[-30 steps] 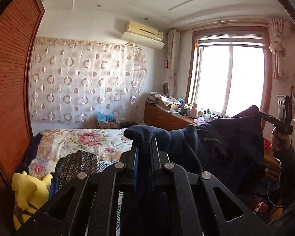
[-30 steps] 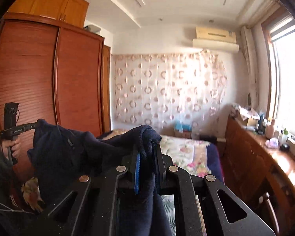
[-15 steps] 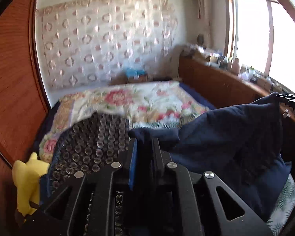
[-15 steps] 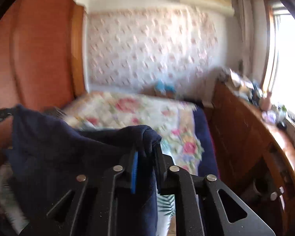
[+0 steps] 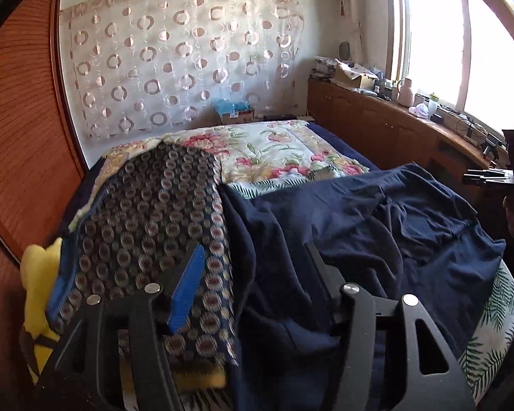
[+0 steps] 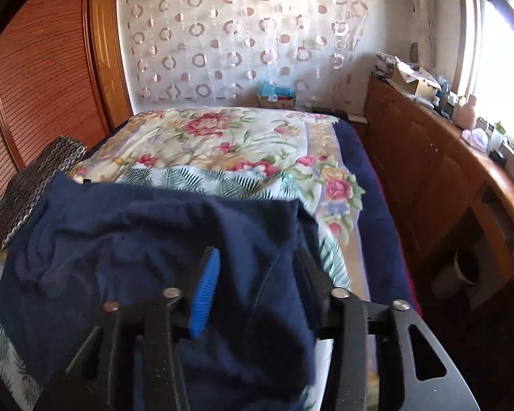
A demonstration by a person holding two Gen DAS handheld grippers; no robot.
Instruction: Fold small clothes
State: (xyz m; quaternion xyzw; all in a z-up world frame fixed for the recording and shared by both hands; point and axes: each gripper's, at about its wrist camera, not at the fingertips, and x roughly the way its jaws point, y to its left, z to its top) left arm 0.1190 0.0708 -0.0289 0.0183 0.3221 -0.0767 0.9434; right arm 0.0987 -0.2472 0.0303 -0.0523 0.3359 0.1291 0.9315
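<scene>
A dark navy garment (image 5: pixel 377 226) lies spread and wrinkled across the near end of the bed; it also shows in the right wrist view (image 6: pixel 161 239). My left gripper (image 5: pixel 253 267) is open just above the garment's left edge, its jaws wide apart. My right gripper (image 6: pixel 257 267) is open over the garment's right edge. The right gripper's body (image 5: pixel 497 174) shows at the far right of the left wrist view.
A patterned dark garment (image 5: pixel 154 219) lies left of the navy one, over a yellow plush toy (image 5: pixel 37 274). The bed (image 6: pixel 222 144) has a floral cover. A wooden wardrobe (image 6: pixel 41 78) stands left and a cluttered wooden counter (image 6: pixel 445 157) right, under the window.
Both grippers came down from holding the navy garment up in the air and opened. The garment now lies flat on the bed.
</scene>
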